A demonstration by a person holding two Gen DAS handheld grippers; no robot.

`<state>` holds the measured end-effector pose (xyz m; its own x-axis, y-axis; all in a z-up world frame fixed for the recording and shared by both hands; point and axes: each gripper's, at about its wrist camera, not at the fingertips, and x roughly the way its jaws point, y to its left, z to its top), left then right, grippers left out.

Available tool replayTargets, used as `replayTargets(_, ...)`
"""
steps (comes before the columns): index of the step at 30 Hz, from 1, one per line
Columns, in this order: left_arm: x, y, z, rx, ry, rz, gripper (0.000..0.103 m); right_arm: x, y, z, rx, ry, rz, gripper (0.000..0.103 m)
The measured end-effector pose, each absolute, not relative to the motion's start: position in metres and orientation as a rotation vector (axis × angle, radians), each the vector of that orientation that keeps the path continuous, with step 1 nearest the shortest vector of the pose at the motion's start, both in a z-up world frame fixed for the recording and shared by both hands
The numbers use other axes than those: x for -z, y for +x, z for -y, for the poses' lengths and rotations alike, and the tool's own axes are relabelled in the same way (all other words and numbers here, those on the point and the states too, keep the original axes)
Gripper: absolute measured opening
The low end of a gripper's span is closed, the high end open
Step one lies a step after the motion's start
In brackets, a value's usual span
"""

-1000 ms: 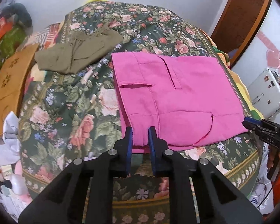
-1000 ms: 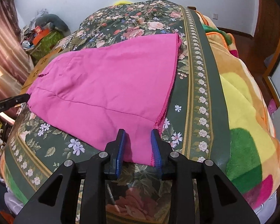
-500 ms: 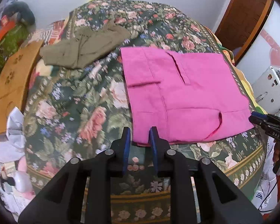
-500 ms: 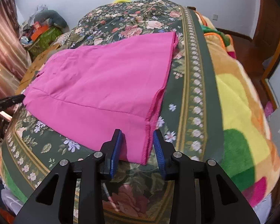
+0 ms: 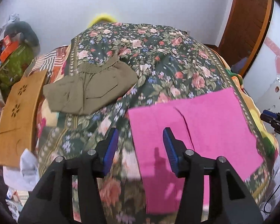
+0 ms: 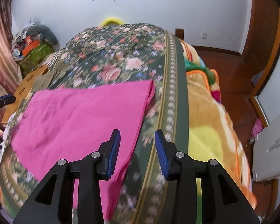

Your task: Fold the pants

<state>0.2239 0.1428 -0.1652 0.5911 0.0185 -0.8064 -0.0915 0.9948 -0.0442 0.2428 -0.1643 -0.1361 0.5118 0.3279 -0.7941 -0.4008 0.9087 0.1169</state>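
Floral bedspread (image 5: 158,59) carries the pink pants (image 5: 205,123), just let go by both grippers.
Half a second ago the jaws sat nearly shut at the near hem; now the left gripper (image 5: 141,147) and right gripper (image 6: 137,150) gape empty, each straddling a near corner of the flat cloth, so this fold looks finished.

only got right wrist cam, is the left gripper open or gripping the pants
Observer: The left gripper is open and grips nothing.
Operator: where is it relative to the fabric
Observer: It straddles the side edge of the pink pants: one finger is over the pink, the other over the floral bedspread.
Operator: anything else on the bed
Observer: Folded olive pants lie farther back, apart from the pink ones.
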Motion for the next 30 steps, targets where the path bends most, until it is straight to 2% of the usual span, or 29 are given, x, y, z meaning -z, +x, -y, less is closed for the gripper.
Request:
replayTargets(4,0.18,0.256,-0.147,-0.056,-0.112,-0.967,0.051,0.142,0.274,0.16,-0.429,-0.072,-0.918,0.046)
replayTargets(17,0.236,0.3,-0.154,-0.014,-0.177,-1.056,0.055,0.202,0.357,0.134,-0.49,0.044,-1.05,0.046)
replayTargets(18,0.239,0.3,-0.155,-0.003,-0.192,-1.065,0.054,0.204,0.358,0.133,-0.496,0.067,-1.049,0.046)
replayTargets(21,0.243,0.299,-0.159,0.018,-0.239,-1.084,0.039,0.205,0.352,0.129,-0.512,0.103,-1.007,0.047)
replayTargets(23,0.242,0.297,-0.16,0.02,-0.243,-1.081,0.031,0.204,0.351,0.127,-0.507,0.091,-0.999,0.044)
replayTargets(25,0.239,0.295,-0.159,0.018,-0.237,-1.073,0.025,0.202,0.351,0.125,-0.505,0.071,-0.988,0.016)
replayTargets(26,0.239,0.293,-0.157,0.006,-0.226,-1.069,0.025,0.201,0.352,0.123,-0.489,0.039,-0.981,0.009)
replayTargets(30,0.244,0.291,-0.157,-0.047,-0.215,-1.064,0.025,0.202,0.352,0.115,-0.453,-0.094,-0.957,0.005)
